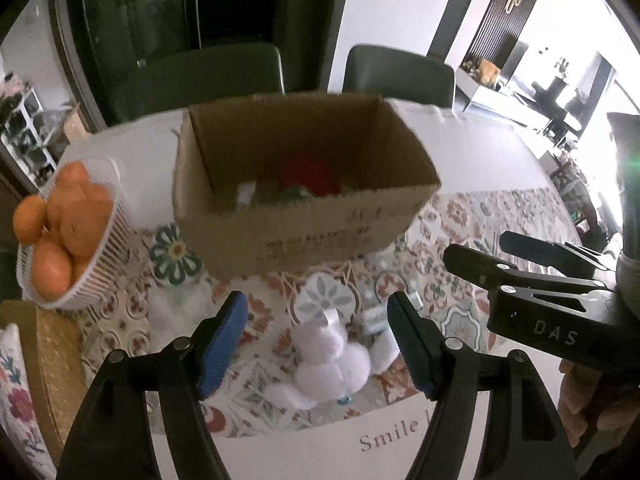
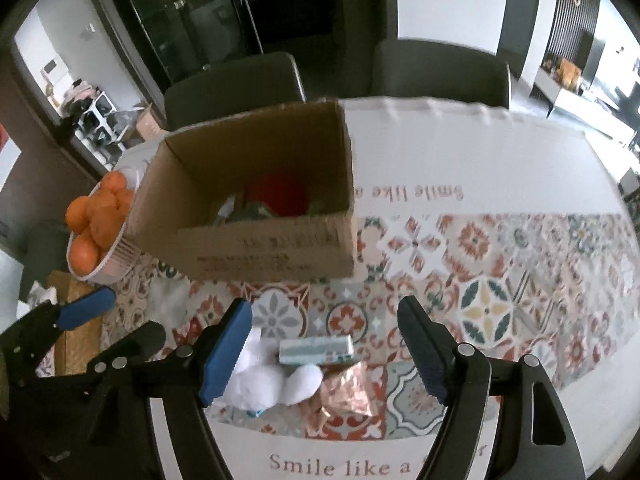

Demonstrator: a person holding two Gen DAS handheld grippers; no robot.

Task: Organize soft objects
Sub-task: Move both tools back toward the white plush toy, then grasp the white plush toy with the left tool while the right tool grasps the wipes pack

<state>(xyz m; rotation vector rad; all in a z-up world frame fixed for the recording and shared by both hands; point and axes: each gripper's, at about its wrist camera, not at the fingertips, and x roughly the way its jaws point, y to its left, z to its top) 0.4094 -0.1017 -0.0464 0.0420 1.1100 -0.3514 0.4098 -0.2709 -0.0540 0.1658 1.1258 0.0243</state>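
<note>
A white plush toy (image 1: 330, 364) lies on the patterned tablecloth, between and below my open left gripper (image 1: 318, 346). It also shows in the right wrist view (image 2: 264, 380), beside a small teal packet (image 2: 316, 350) and a crumpled copper foil wrapper (image 2: 346, 394). My right gripper (image 2: 324, 350) is open above these, holding nothing. An open cardboard box (image 1: 304, 184) stands behind, holding a red soft object (image 1: 308, 176) and greenish items; the box also shows in the right wrist view (image 2: 256, 216).
A white basket of oranges (image 1: 66, 236) stands left of the box. A woven mat (image 1: 52, 360) lies at the left table edge. Two dark chairs (image 1: 396, 74) stand behind the table. The right gripper's arm (image 1: 540, 288) is at right in the left wrist view.
</note>
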